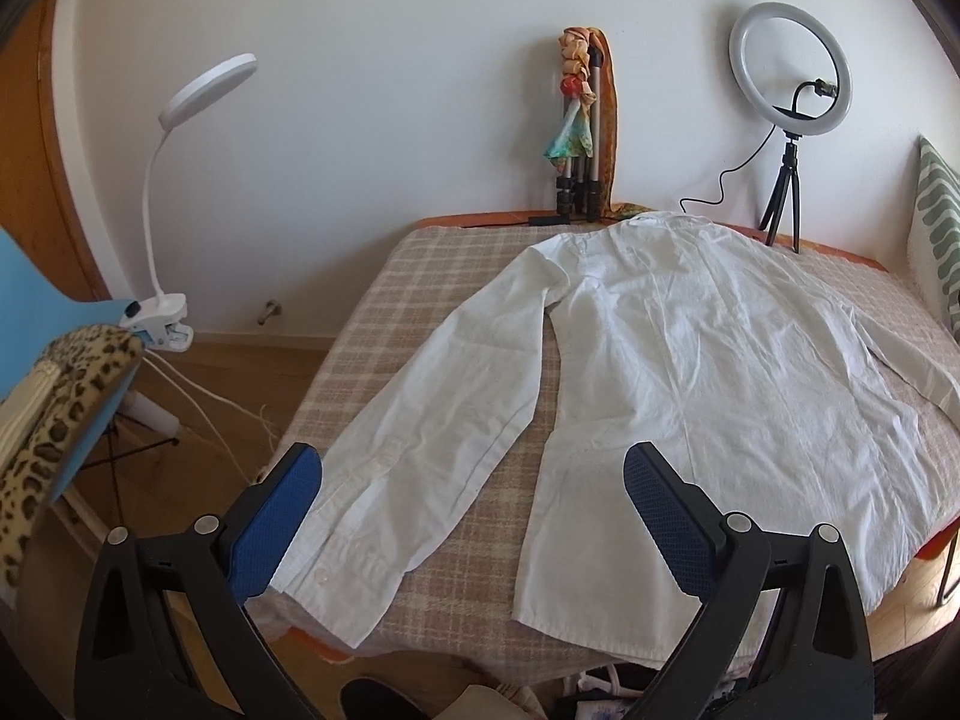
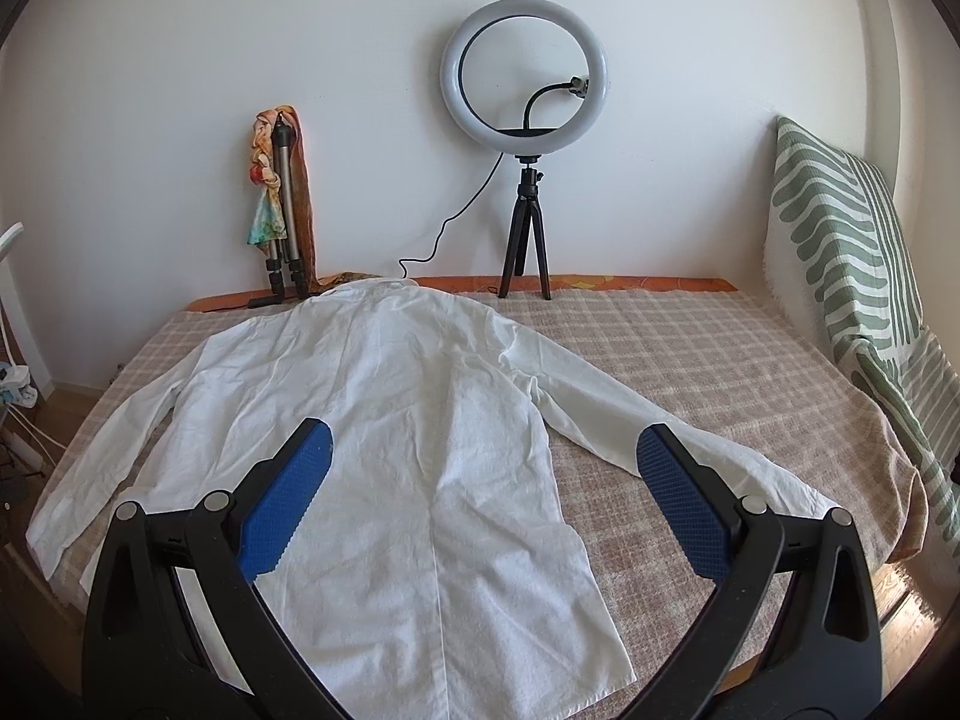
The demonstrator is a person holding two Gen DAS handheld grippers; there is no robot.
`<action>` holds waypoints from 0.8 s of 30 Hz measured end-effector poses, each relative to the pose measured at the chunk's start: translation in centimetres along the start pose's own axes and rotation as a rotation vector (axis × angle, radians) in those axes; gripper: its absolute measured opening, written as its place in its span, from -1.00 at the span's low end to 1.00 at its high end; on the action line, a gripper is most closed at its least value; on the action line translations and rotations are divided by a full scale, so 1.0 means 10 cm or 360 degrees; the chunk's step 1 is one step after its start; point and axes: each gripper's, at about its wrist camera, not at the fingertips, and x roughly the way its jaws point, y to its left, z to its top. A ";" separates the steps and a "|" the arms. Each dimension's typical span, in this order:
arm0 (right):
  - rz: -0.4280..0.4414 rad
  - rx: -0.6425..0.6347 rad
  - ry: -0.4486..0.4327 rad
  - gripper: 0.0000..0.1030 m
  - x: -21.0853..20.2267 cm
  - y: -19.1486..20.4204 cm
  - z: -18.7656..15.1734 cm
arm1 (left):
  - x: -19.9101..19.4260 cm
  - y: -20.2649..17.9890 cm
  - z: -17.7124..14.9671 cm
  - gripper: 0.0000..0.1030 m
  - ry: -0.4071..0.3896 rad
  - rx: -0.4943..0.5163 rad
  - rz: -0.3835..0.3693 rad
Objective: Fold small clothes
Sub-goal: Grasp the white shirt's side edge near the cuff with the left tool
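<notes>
Your white long-sleeved cotton shirt lies flat on the checked beige counter, sleeves spread out, just ahead of both tools. Nothing is folded yet. Your left tool and right tool are both wide and hold nothing.

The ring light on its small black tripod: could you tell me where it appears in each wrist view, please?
Left wrist view: the ring light stands upper right, against the wall behind the white shirt.
Right wrist view: the ring light is top centre, just right of the shirt's collar.
Shared landmark: the folded tripod draped with scarves, left of the light in both.
</notes>
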 end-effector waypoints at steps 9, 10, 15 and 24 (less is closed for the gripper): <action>0.0307 0.0026 0.0135 1.00 0.28 0.47 0.08 | 0.45 0.94 -0.12 0.56 0.0250 -0.0218 0.0033; 0.0343 0.0017 0.0147 1.00 0.31 0.55 0.07 | 0.50 1.08 -0.14 0.56 0.0291 -0.0291 -0.0014; 0.0402 -0.0055 0.0178 1.00 0.38 0.83 0.00 | 0.71 1.68 -0.30 0.47 0.0431 -0.0663 -0.0184; 0.0403 -0.0076 0.0232 1.00 0.47 0.90 -0.06 | 0.96 1.87 -0.63 0.15 0.0622 -0.0996 -0.0399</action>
